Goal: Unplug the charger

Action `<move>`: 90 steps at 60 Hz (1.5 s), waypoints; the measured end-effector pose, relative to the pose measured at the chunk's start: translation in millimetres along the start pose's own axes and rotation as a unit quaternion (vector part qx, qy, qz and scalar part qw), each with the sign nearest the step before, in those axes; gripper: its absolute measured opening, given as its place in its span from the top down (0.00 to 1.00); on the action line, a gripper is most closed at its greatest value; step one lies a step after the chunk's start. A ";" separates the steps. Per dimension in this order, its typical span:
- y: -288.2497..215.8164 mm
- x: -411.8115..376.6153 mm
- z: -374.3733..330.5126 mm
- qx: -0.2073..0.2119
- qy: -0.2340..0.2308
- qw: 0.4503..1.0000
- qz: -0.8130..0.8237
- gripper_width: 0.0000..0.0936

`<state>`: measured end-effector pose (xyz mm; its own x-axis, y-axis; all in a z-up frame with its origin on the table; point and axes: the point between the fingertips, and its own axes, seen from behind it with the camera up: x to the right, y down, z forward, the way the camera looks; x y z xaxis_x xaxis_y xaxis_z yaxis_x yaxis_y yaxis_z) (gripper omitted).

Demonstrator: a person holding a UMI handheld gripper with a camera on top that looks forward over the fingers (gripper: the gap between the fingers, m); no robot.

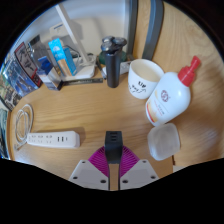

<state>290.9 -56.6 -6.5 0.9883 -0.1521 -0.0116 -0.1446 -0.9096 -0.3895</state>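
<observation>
My gripper (pixel 113 158) is shut on a small black charger (pixel 113 142), which sits between the magenta pads (pixel 98 158) at the fingertips. The charger is apart from the white power strip (pixel 50 139), which lies on the wooden table (pixel 95 108) to the left of the fingers. I cannot see the charger's prongs or any cable on it.
A white bottle with a red cap (pixel 172 95) and a cream mug (pixel 144 75) stand ahead to the right. A clear plastic lid (pixel 163 143) lies beside the right finger. A black appliance (pixel 113 58) and a blue bottle (pixel 60 55) stand at the back.
</observation>
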 end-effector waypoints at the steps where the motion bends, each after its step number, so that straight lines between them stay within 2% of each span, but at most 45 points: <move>1: 1.2 -0.5 1.9 -0.002 -0.002 1.000 -0.002 0.89; 19: -15.4 -3.0 13.6 0.028 -0.021 0.999 -0.008 0.77; 21: -17.8 -1.4 13.5 0.034 -0.019 0.999 -0.007 0.71; 22: -19.0 0.3 12.7 0.037 -0.016 0.999 -0.007 0.64; 23: -20.4 2.4 11.8 0.040 -0.012 0.999 -0.010 0.60; 24: -22.3 4.3 10.6 0.045 -0.007 0.999 -0.015 0.62; 25: -24.7 5.6 9.1 0.051 -0.004 0.998 -0.020 0.50; 26: -27.5 6.3 7.2 0.057 -0.001 0.998 -0.025 0.54; 32: -38.0 -0.3 -9.5 0.080 -0.008 0.996 -0.029 0.50; 38: -59.9 -12.9 -47.3 0.129 -0.023 0.991 -0.008 0.46; 42: -76.6 -26.4 -82.3 0.170 -0.036 0.985 0.004 0.33; 43: -80.6 -30.1 -92.4 0.181 -0.039 0.983 0.006 0.32; 44: -84.7 -33.7 -102.6 0.191 -0.042 0.981 0.008 0.21; 45: -88.1 -37.3 -112.7 0.201 -0.045 0.978 0.009 0.21; 48: -95.6 -47.3 -141.8 0.231 -0.050 0.972 0.011 0.14; 54: -97.2 -69.6 -199.8 0.282 -0.055 0.958 0.005 0.11; 66: -56.1 -133.3 -276.8 0.358 -0.071 0.931 -0.010 0.08; 79: 41.7 -220.3 -266.5 0.318 -0.114 0.940 -0.043 0.09; 90: 94.4 -266.5 -266.6 0.296 -0.130 0.944 -0.070 0.09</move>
<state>0.8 -205.0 205.4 0.9852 0.1247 -0.1177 -0.0350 -0.5260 -0.8498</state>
